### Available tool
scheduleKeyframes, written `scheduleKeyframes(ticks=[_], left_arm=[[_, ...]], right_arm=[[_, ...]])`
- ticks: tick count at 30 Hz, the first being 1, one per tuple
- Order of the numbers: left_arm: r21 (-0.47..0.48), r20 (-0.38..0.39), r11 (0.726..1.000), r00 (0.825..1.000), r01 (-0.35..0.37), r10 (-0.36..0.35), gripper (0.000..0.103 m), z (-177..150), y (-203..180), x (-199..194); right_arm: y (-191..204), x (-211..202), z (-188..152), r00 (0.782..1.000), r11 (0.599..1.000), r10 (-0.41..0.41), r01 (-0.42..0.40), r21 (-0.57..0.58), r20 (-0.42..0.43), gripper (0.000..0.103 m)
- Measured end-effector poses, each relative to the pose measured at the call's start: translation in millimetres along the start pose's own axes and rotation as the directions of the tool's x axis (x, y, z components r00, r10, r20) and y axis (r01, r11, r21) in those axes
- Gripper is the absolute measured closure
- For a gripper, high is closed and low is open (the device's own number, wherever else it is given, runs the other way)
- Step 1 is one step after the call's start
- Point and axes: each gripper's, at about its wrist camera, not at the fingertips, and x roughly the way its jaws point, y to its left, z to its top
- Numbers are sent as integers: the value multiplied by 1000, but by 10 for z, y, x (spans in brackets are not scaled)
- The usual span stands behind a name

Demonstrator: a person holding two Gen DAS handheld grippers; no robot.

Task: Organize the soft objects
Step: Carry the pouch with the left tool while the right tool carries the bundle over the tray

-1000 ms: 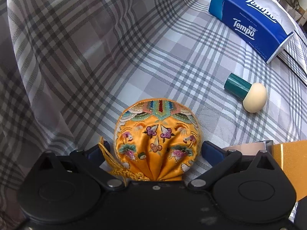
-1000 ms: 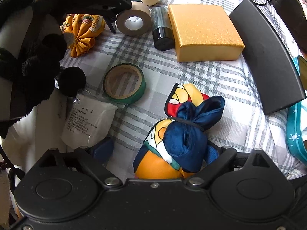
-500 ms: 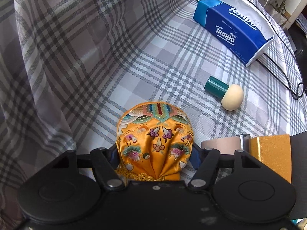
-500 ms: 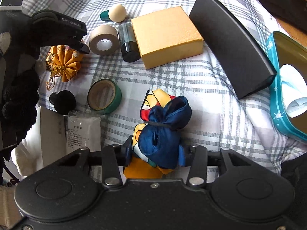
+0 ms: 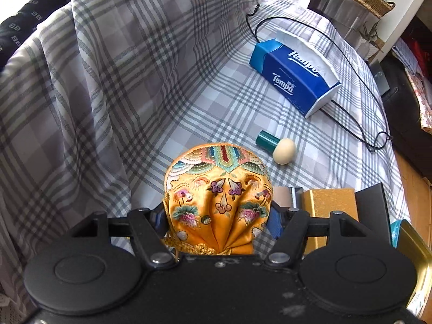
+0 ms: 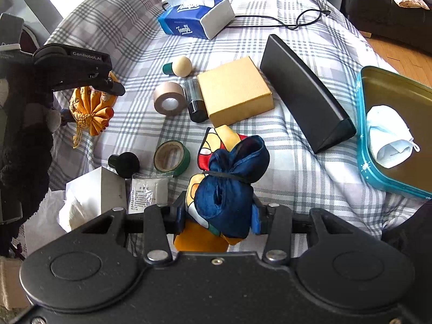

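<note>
My left gripper [image 5: 217, 217] is shut on an orange embroidered pouch [image 5: 218, 194] and holds it above the plaid cloth; the pouch also shows in the right wrist view [image 6: 90, 108], gripped at the left. My right gripper [image 6: 218, 216] is shut on a navy, yellow and red knotted scarf bundle [image 6: 226, 178], lifted over the cloth. A teal tin tray [image 6: 363, 145] at the right holds a folded white face mask [image 6: 388, 137].
On the plaid cloth [image 6: 270, 162] lie a gold box [image 6: 235, 90], a black case [image 6: 305, 91], a Tempo tissue pack [image 6: 194, 20], beige tape [image 6: 168, 102], green tape [image 6: 172, 158], a green-capped sponge [image 6: 178, 66], a black knob [image 6: 124, 162], a cable [image 6: 297, 21].
Both grippers closed on their bundles and lifted them up and back from the cloth, so more of the table shows in both views.
</note>
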Motion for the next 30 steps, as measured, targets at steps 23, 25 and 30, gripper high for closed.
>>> scheduleKeyframes(ticks=[23, 25, 30], left_arm=[[381, -96, 893, 971, 241, -221, 38, -684, -2091, -354], [408, -113, 877, 967, 256, -230, 38, -747, -2307, -333], [469, -157, 834, 956, 292, -246, 37, -890, -2826, -258]], right_arm=[[-1674, -906, 135, 942, 908, -244, 140, 394, 230, 58], [-1822, -942, 137, 930, 889, -286, 167, 426, 233, 58], [-2120, -994, 126, 901, 843, -372, 227, 488, 224, 58]])
